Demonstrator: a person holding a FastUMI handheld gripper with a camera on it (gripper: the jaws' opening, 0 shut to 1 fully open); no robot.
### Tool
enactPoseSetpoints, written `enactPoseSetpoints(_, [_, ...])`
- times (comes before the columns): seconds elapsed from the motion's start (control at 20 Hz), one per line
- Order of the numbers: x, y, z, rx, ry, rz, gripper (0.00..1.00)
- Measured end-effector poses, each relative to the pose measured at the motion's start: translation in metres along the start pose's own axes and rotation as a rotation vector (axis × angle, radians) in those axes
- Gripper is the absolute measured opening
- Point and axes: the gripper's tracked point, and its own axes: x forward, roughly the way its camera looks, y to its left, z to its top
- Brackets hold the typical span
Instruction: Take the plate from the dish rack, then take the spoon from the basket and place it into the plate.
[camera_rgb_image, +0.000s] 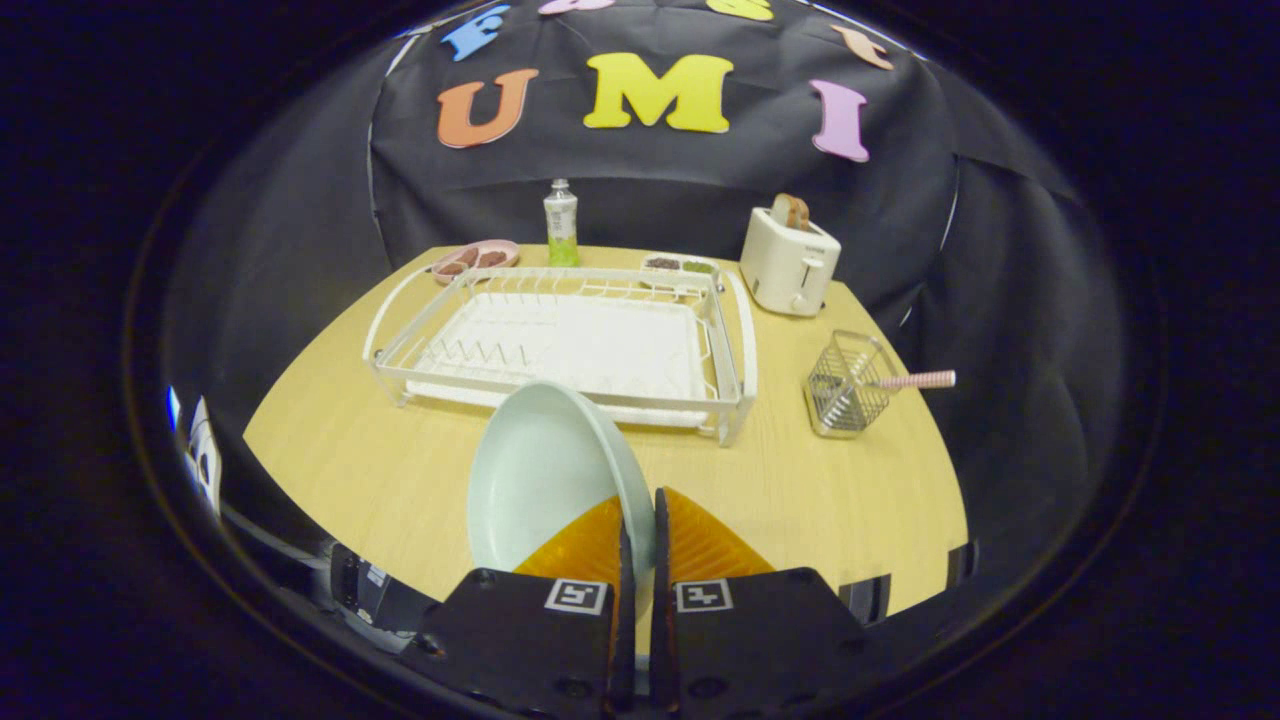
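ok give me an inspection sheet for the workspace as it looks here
surface: light wooden table, bare in front of the rack
job's things: pale plate held on edge, out of the white dish rack; wire basket right of the rack, with the spoon sticking out by its striped handle
clutter: toaster with bread in it, bottle, pink dish and a small tray behind the rack
grippers: claw shut on the plate's rim
cables: nothing seen
surroundings: black cloth wall behind the table
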Motion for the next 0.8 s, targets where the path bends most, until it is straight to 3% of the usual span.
enactPoseSetpoints(0.2, [0.032,-0.01,-0.027,0.138,0.029,0.115,0.12])
enactPoseSetpoints(0.45, [0.065,-0.023,-0.06,0.228,0.079,0.18,0.17])
enactPoseSetpoints(0.6, [0.073,-0.028,-0.065,0.226,0.062,0.179,0.22])
enactPoseSetpoints(0.8, [0.075,-0.045,-0.043,0.175,-0.115,0.136,0.31])
